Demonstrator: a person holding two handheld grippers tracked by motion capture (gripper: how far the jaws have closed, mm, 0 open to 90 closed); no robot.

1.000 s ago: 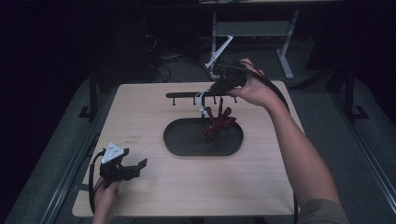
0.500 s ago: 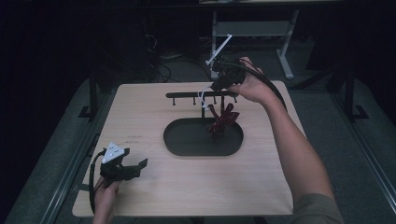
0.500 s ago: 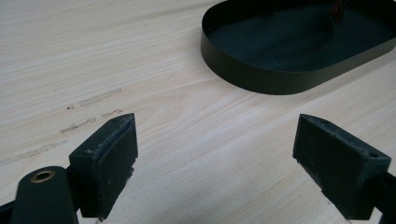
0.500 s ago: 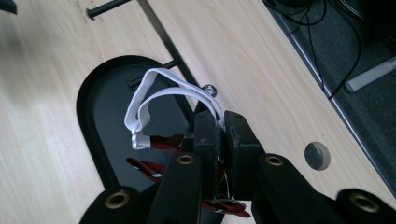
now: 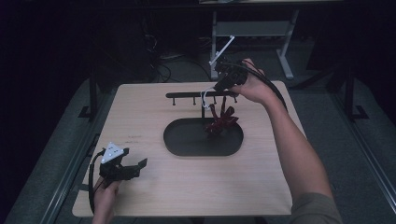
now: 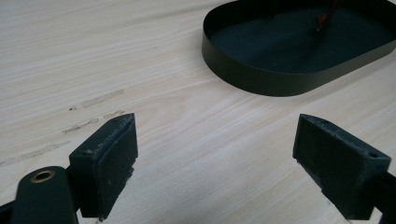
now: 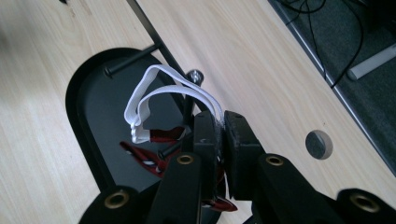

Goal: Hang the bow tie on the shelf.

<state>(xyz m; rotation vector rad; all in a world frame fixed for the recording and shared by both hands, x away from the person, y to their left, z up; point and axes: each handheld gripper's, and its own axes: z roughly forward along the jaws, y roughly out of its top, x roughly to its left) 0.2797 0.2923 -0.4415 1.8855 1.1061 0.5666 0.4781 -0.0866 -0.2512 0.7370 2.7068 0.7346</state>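
A black oval tray lies mid-table, and a black rack with short pegs stands over its far side. My right gripper hovers at the rack, shut on a white elastic band that loops out ahead of the jaws beside the rack's post. A bunch of dark red bands hangs below it, over the tray. Near the table's front left corner my left gripper is open with nothing between its pads, facing the tray.
The wooden table has bare room left of and in front of the tray. A round grey plug sits in its surface near the right edge. Beyond the far edge are cables and a metal frame on a dark floor.
My right gripper has shifted slightly along the rack with the white band still pinched in it. The left gripper has stayed where it was.
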